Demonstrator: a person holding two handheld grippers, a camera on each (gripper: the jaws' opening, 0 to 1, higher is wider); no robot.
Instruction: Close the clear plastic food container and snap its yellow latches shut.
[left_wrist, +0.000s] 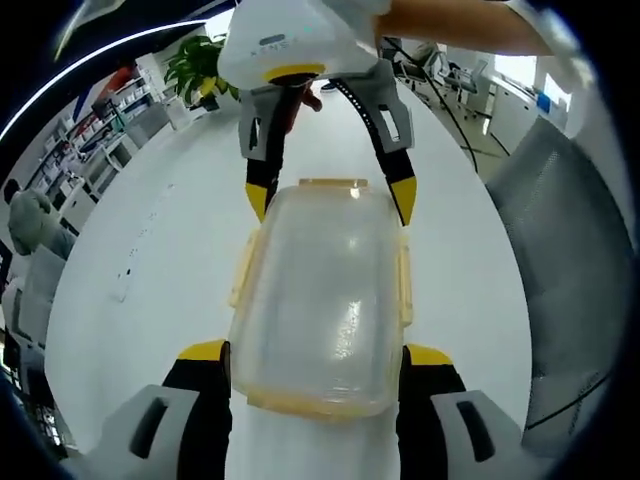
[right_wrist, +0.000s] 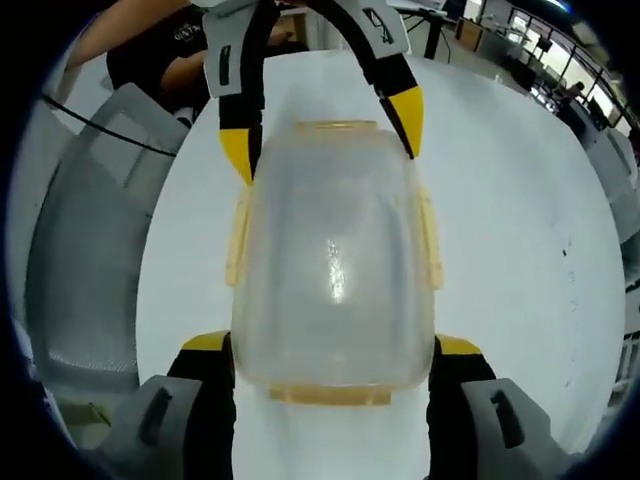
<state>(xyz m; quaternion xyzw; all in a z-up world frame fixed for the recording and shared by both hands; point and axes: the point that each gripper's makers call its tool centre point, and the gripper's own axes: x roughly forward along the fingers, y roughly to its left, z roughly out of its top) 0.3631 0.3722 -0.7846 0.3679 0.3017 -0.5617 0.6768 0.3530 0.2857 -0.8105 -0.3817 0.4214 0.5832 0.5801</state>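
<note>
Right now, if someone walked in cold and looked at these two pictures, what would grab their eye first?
The clear plastic food container with yellow latches lies on the white table, its lid on top, between both grippers. The left gripper, yellow-tipped, straddles one end, and the right gripper straddles the opposite end. A potted green plant stands at the table's far edge.

A white table (left_wrist: 150, 250) is spanning an open office; shelving (left_wrist: 95, 135) and a potted plant (left_wrist: 200, 65) are standing beyond its far edge, a grey mesh chair (left_wrist: 575, 270) sitting alongside.
</note>
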